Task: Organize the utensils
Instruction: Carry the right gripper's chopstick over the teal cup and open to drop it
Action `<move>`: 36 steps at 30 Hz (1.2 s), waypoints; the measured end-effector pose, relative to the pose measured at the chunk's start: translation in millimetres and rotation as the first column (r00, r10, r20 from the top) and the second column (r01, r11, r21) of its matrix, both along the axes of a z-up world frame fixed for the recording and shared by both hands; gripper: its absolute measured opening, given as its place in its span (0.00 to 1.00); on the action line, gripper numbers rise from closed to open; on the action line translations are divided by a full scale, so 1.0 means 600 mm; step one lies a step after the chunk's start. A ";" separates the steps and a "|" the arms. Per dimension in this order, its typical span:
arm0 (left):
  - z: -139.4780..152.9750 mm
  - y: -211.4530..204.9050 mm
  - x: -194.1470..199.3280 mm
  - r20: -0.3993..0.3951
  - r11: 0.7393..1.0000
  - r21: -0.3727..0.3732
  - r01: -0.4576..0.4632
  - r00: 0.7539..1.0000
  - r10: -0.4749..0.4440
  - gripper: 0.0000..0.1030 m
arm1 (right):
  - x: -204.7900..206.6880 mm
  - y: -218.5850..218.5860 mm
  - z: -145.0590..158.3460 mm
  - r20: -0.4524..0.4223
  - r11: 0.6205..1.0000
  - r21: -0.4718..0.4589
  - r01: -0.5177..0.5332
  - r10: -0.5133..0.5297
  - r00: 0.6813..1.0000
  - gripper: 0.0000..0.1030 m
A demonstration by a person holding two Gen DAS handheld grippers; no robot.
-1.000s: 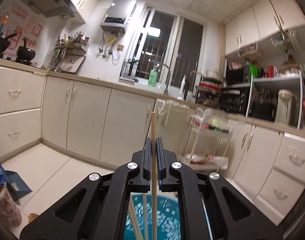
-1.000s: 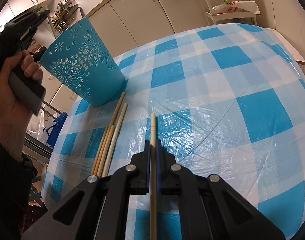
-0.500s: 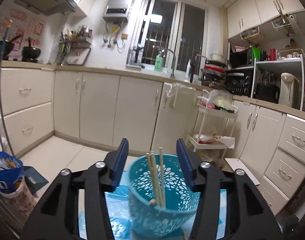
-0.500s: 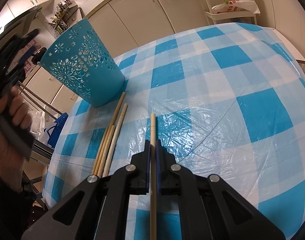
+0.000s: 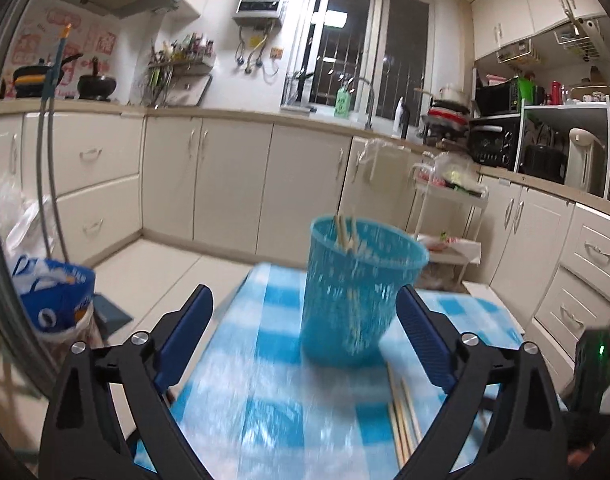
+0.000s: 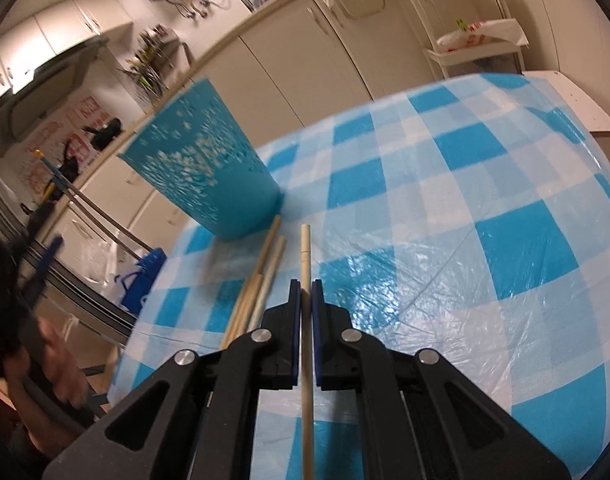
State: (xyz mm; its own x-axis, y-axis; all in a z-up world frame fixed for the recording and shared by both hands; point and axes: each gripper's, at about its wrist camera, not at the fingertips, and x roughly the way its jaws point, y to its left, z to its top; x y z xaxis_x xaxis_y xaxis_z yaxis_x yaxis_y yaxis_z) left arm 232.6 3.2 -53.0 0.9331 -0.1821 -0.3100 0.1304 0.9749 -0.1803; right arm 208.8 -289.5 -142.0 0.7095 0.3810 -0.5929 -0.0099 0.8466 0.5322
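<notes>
Kitchen scene, seen from two handheld grippers over a table (image 6: 445,208) draped in a blue-and-white checked cloth under clear plastic.

Left gripper (image 5: 305,344): jaws spread wide and opening, blue pads far apart, nothing pressed between them. Framed in the gap, farther off – a teal perforated basket (image 5: 355,292) standing upright on the cloth, blurred by motion, with a few chopsticks in the basket (image 5: 345,234) poking above its rim. Loose chopsticks (image 5: 403,412) lying on the cloth just in front of the basket, toward the right finger.

Right gripper (image 6: 305,298): jaws clamped tight on a single wooden chopstick (image 6: 305,248), held lengthwise along the fingers, its tip reaching forward past the pads and pointing toward the basket's base. Whether the tip touches the cloth – unclear. Just to the left of the held chopstick, the loose bundle flat on the table, its far ends close to the foot of the basket.

At the lower left edge of the right view, a blurred hand (image 6: 53,364) wrapped around the black body of the other gripper, off the table's edge.

Behind: cream cabinets (image 5: 233,184) and a dark barred window (image 5: 365,48).
</notes>
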 end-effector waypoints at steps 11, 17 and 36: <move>-0.035 0.040 -0.029 -0.083 0.998 -0.040 -0.039 0.996 0.036 0.87 | -0.006 0.023 0.076 0.133 0.994 0.101 -0.035 0.021 0.991 0.06; -0.041 0.057 -0.031 -0.100 0.996 -0.072 -0.060 0.994 0.053 0.87 | 0.031 0.050 0.172 0.261 0.988 0.117 -0.100 0.067 0.963 0.06; -0.044 0.109 -0.031 -0.128 0.984 -0.130 -0.120 0.986 0.104 0.87 | 0.236 0.131 0.372 0.508 0.991 -0.132 0.006 0.063 0.859 0.06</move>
State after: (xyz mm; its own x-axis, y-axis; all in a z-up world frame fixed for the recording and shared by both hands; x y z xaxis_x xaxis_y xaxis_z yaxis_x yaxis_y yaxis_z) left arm 214.0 68.6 -79.3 0.9076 -0.1272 -0.4002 -0.0088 0.9470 -0.3210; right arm 350.7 -210.8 81.2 0.9152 0.3528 -0.1950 -0.2756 0.9007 0.3359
